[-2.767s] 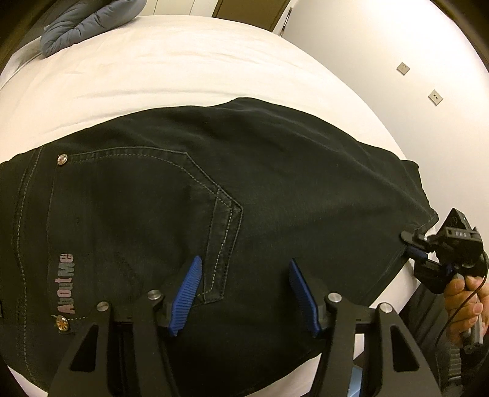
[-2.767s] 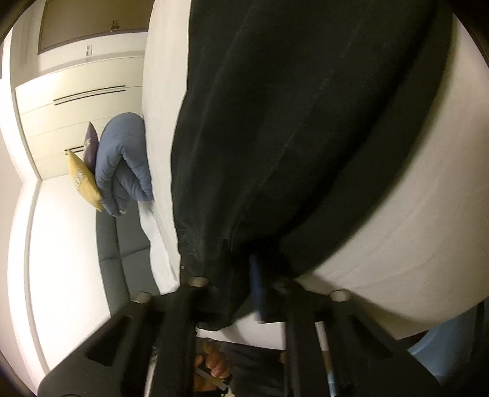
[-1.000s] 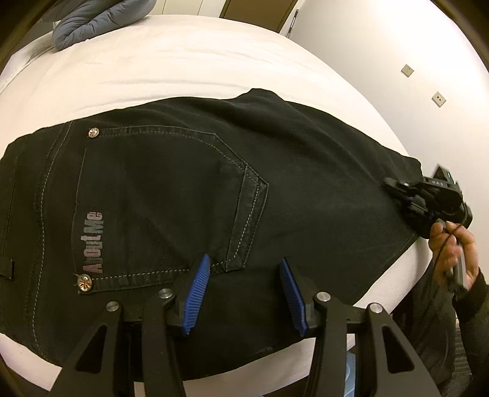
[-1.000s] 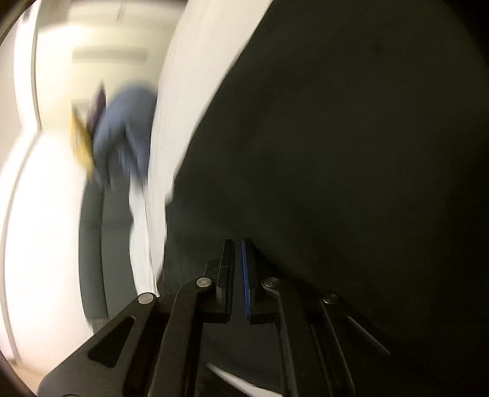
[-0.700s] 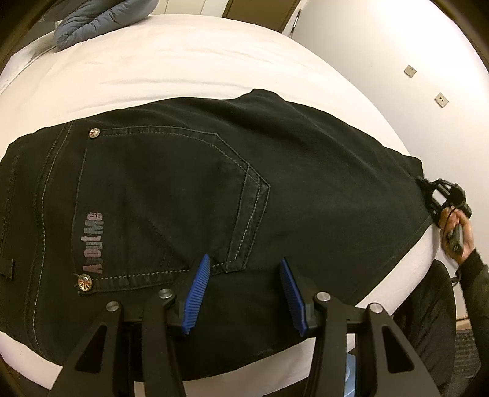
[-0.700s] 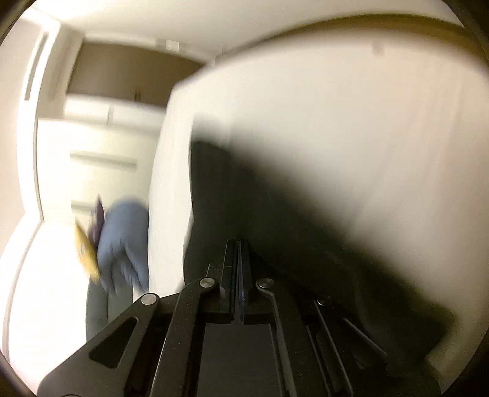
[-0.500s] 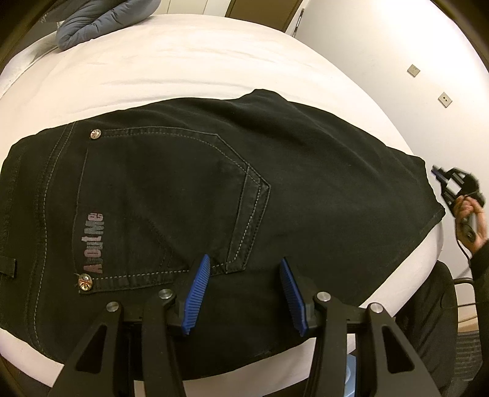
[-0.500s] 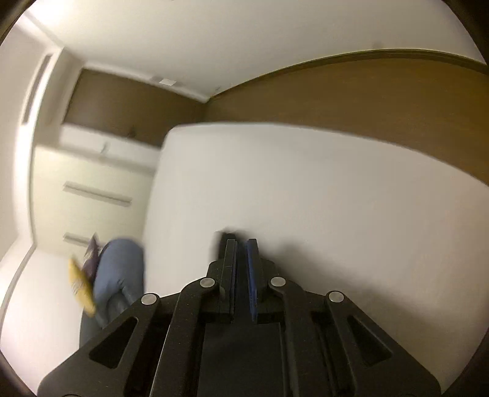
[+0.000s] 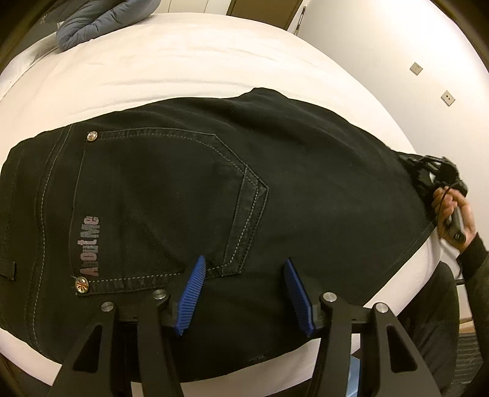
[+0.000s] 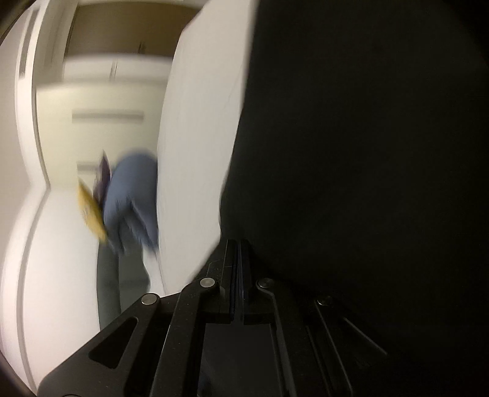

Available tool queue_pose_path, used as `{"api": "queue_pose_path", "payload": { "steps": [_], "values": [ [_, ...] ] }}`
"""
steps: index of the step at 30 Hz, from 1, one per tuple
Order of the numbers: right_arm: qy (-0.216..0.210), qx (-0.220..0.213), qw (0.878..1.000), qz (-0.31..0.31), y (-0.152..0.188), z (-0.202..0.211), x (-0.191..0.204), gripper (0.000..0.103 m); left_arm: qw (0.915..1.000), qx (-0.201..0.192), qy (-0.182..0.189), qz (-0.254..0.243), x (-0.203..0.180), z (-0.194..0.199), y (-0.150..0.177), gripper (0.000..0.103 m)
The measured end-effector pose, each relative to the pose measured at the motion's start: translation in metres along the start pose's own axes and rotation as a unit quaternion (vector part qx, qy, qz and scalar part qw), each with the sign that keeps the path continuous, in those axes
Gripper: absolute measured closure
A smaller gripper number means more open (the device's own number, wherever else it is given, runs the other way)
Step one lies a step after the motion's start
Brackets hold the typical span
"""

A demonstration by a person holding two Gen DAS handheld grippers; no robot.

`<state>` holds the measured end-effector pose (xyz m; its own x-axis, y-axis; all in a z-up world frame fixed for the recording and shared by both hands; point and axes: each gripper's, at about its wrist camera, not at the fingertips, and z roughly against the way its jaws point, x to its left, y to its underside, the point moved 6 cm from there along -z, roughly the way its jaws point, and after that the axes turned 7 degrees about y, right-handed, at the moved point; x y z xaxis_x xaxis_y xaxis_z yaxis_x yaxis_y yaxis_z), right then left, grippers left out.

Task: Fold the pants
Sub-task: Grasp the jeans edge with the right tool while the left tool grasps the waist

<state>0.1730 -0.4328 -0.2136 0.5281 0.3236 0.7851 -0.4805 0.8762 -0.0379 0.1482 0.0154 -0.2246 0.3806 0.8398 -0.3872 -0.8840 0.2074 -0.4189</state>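
Your left gripper has its blue pads spread wide, grasping nothing, hovering just above the pants near the back pocket's lower corner; same spread and same spot as half a second ago. Your right gripper has its fingers pressed flat together, no cloth visible between them in the right wrist view; a second ago there was a thin gap, now none. That view is blurred and now filled with black fabric on the right, whereas half a second back it showed only bed and wall. In the left wrist view your right gripper is back touching the leg end of the pants at the far right edge, after sitting clear of the cloth half a second ago; whether it pinches the hem there, cannot tell. Pants lie flat across the white bed, pocket side up, "AboutMe" print by the waistband, unchanged. Grey-blue jacket at the bed's far corner.
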Motion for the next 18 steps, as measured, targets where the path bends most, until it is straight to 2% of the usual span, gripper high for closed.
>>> {"api": "queue_pose_path", "payload": {
  "steps": [3,5,7,9,10,11,13,15,16,18],
  "values": [
    [0.032,-0.098,0.994,-0.032,-0.038,0.045,-0.018,0.103,1.0,-0.001,0.0,-0.003,0.0,0.001,0.0,0.047],
    [0.043,-0.141,0.986,-0.074,-0.056,0.079,-0.028,0.103,1.0,-0.001,0.001,-0.002,0.002,0.0,0.0,0.047],
    [0.082,-0.183,0.979,-0.044,-0.057,0.107,-0.015,0.095,1.0,-0.004,0.001,-0.002,0.002,0.0,0.0,0.047],
    [0.056,-0.159,0.986,-0.002,-0.04,0.107,0.01,0.095,1.0,-0.007,-0.001,-0.004,0.0,-0.001,0.001,0.047],
    [0.022,-0.121,0.992,0.028,-0.021,0.098,0.028,0.095,1.0,-0.008,-0.003,-0.004,0.0,-0.002,0.0,0.047],
    [0.008,-0.092,0.994,0.051,-0.001,0.087,0.04,0.095,0.9999,-0.009,-0.004,-0.004,0.0,-0.001,0.001,0.047],
    [0.0,-0.017,0.995,0.099,0.051,0.052,0.059,0.095,0.9999,-0.008,-0.005,-0.006,-0.002,-0.001,0.001,0.047],
    [-0.011,0.049,0.992,0.116,0.095,0.016,0.065,0.095,1.0,-0.007,-0.003,-0.006,-0.002,-0.001,0.001,0.047],
    [-0.012,0.069,0.99,0.119,0.114,-0.002,0.066,0.095,1.0,-0.007,-0.002,-0.006,-0.002,-0.001,0.0,0.047],
    [0.006,0.092,0.989,0.114,0.128,-0.026,0.056,0.095,1.0,-0.008,0.001,-0.005,-0.001,-0.001,0.001,0.047]
  ]
}}
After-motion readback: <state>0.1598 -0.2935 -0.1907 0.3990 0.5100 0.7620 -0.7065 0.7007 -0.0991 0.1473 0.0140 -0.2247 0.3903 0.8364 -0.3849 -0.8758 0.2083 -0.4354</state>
